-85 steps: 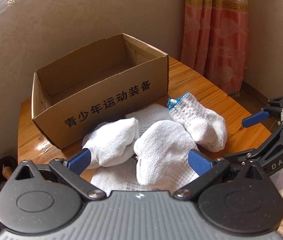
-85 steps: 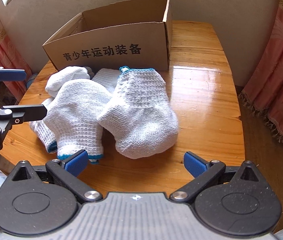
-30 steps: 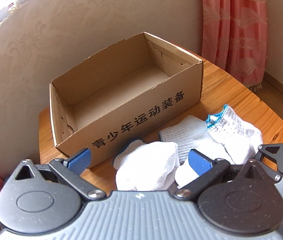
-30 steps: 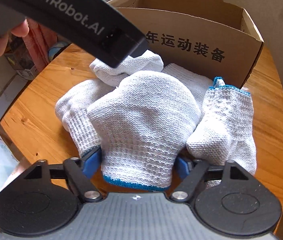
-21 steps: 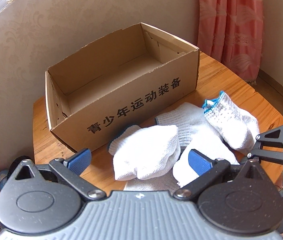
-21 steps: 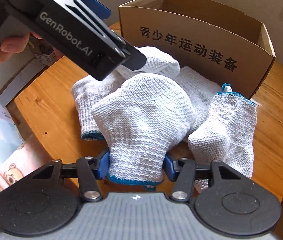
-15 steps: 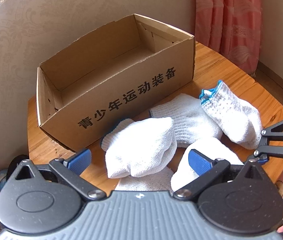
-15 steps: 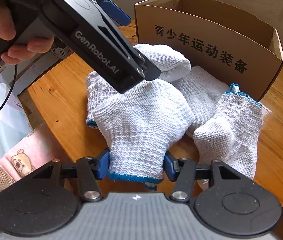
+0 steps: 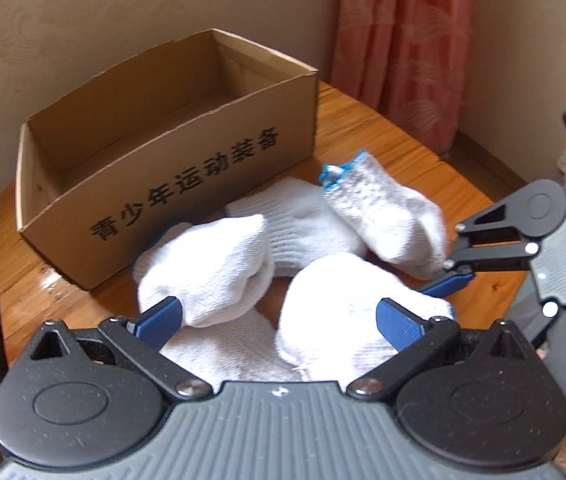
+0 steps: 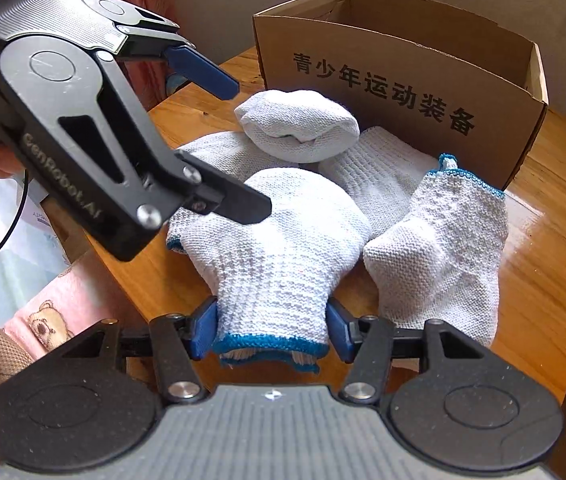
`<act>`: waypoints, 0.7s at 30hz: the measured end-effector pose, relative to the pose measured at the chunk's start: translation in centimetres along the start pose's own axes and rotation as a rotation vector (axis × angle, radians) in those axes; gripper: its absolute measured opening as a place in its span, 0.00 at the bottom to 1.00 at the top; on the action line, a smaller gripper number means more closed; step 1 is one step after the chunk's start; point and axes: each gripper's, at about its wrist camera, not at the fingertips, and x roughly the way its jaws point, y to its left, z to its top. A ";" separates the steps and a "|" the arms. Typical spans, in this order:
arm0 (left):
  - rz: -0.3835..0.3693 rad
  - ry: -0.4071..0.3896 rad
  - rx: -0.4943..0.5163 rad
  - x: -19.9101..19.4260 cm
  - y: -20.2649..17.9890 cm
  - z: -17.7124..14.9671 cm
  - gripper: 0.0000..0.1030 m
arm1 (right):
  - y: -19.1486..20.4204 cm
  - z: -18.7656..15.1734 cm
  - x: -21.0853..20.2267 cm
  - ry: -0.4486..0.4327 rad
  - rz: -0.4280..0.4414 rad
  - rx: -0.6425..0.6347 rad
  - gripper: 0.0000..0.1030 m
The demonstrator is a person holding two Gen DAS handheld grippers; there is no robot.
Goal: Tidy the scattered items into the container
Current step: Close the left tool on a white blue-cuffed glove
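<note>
Several white knitted gloves with blue cuffs lie in a heap on the wooden table in front of an open, empty cardboard box (image 9: 171, 152) (image 10: 399, 92). My right gripper (image 10: 271, 326) is shut on the cuff of the nearest glove (image 10: 283, 248), which also shows in the left wrist view (image 9: 347, 312). My left gripper (image 9: 279, 316) (image 10: 235, 140) is open and hovers over the heap, its fingertips beside a rolled glove (image 9: 211, 268) (image 10: 299, 124). Another glove (image 10: 439, 252) (image 9: 383, 216) lies to the right.
The round wooden table (image 10: 543, 248) (image 9: 363, 128) ends close by on the left and right. A pink curtain (image 9: 403, 40) hangs behind the table. Pink cloth and clutter (image 10: 43, 312) lie below the table's left edge.
My right gripper closed on the nearest glove's cuff and holds it. My left gripper came down lower over the heap, still open.
</note>
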 end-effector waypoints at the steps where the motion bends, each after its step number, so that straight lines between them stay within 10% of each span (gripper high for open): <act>1: -0.020 0.001 0.005 0.4 -0.1 0.1 0.96 | -0.1 0.0 0.1 -0.001 -0.001 0.002 0.60; 11: -0.268 0.101 -0.052 3.7 0.3 1.1 0.89 | -0.4 -0.5 0.2 -0.001 -0.004 0.019 0.60; 21: -0.308 0.120 -0.047 3.5 0.8 -0.4 0.67 | -0.8 -1.0 0.4 0.012 -0.020 0.017 0.64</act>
